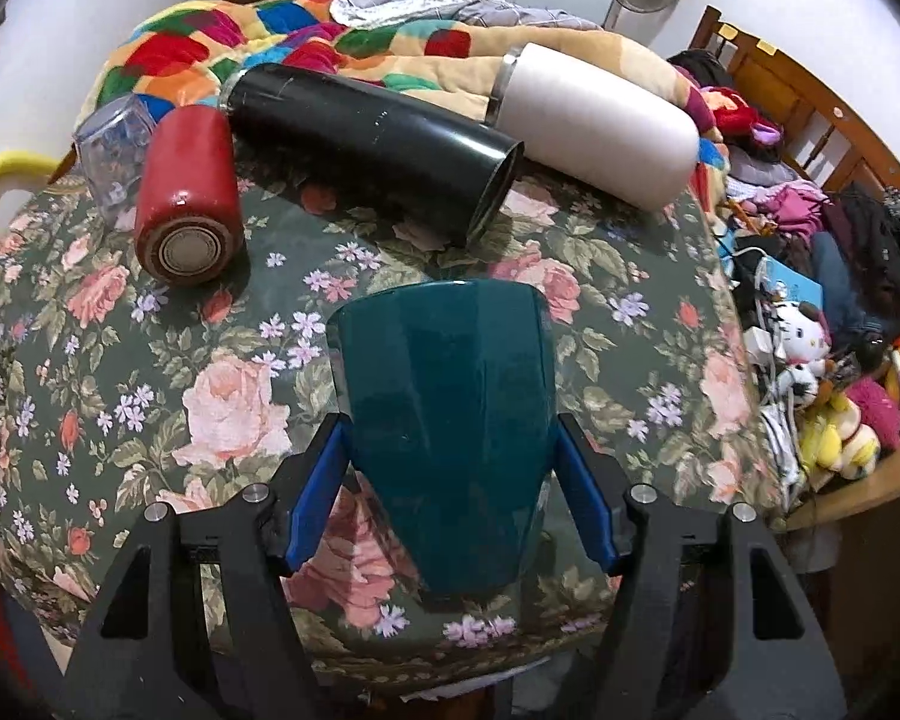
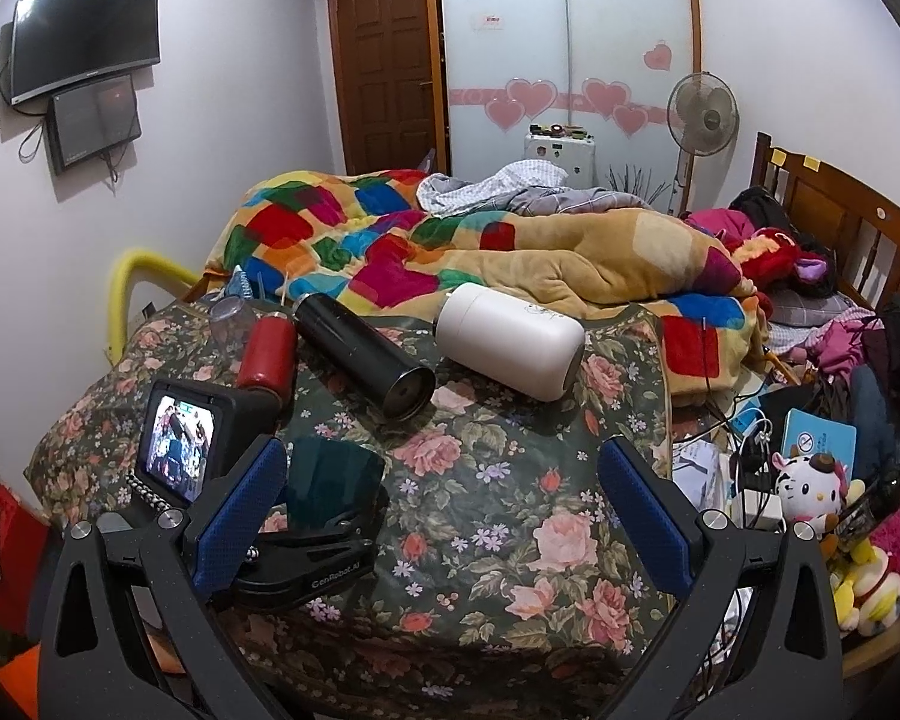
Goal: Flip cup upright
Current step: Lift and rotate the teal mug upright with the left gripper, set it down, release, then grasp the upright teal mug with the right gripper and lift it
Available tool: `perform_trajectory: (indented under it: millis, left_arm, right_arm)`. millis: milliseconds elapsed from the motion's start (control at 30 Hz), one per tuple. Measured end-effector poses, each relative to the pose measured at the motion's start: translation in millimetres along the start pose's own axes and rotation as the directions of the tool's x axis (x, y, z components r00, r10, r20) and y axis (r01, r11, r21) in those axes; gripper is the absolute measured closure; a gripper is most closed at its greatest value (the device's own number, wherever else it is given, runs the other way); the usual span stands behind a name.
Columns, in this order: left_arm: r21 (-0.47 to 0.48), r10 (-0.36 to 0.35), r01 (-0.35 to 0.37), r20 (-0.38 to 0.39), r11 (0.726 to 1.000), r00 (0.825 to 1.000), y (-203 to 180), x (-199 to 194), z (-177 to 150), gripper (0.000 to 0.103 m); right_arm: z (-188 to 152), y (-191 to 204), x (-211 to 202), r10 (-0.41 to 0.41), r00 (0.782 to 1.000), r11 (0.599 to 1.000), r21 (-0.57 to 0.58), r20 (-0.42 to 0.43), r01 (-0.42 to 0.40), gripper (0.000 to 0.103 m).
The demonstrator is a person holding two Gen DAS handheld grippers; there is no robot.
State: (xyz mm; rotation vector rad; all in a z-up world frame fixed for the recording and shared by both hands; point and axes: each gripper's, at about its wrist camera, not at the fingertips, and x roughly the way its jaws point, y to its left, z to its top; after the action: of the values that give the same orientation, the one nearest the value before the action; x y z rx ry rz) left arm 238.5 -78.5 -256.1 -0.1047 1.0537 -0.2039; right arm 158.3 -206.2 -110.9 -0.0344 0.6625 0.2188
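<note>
A dark teal cup (image 1: 450, 414) is gripped between the blue pads of my left gripper (image 1: 450, 474), its wide end pointing away from me, above the floral tablecloth (image 1: 630, 360). The pads press both of its sides. In the right wrist view the same teal cup (image 2: 333, 477) sits in the left gripper at the left. My right gripper (image 2: 444, 510) is open and empty, hovering over the cloth to the right of the cup.
A red flask (image 1: 189, 192), a black flask (image 1: 378, 138), a white flask (image 1: 594, 126) and a clear glass (image 1: 111, 141) lie at the table's far side. A colourful blanket (image 2: 450, 240) lies behind. Plush toys and clutter (image 2: 810, 480) sit right of the table.
</note>
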Motion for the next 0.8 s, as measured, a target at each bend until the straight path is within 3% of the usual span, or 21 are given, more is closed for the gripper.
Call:
perform_trajectory:
  millis: [100, 267, 400, 533, 800]
  left_arm:
    - [0.0, -0.038, 0.038, 0.021, 0.999, 0.999, 4, -16, -1, 0.034]
    - [-0.016, 0.008, -0.006, 0.105, 1.0, 0.994, 18, -53, -7, 0.031]
    - [-0.084, 0.097, -0.084, 0.162, 0.993, 0.982, 48, -81, -17, 0.027]
    - [-0.115, 0.233, -0.213, 0.2, 0.97, 0.952, 75, -100, -26, 0.027]
    - [-0.156, 0.291, -0.262, 0.209, 0.952, 0.933, 108, -115, -42, 0.027]
  right_arm:
    - [0, 1, 0, 0.009, 1.0, 1.0, 0.002, -0.005, -0.009, 0.0]
    - [1, 7, 0, 0.005, 1.0, 1.0, -0.003, 0.0, -0.005, 0.0]
    - [0, 12, 6, 0.006, 1.0, 1.0, -0.012, -0.011, -0.006, 0.0]
    - [-3, 17, 23, 0.028, 0.999, 1.0, -0.009, -0.045, -0.028, 0.0]
    - [-13, 32, 86, 0.112, 0.972, 0.994, 0.025, -0.209, -0.109, 0.001]
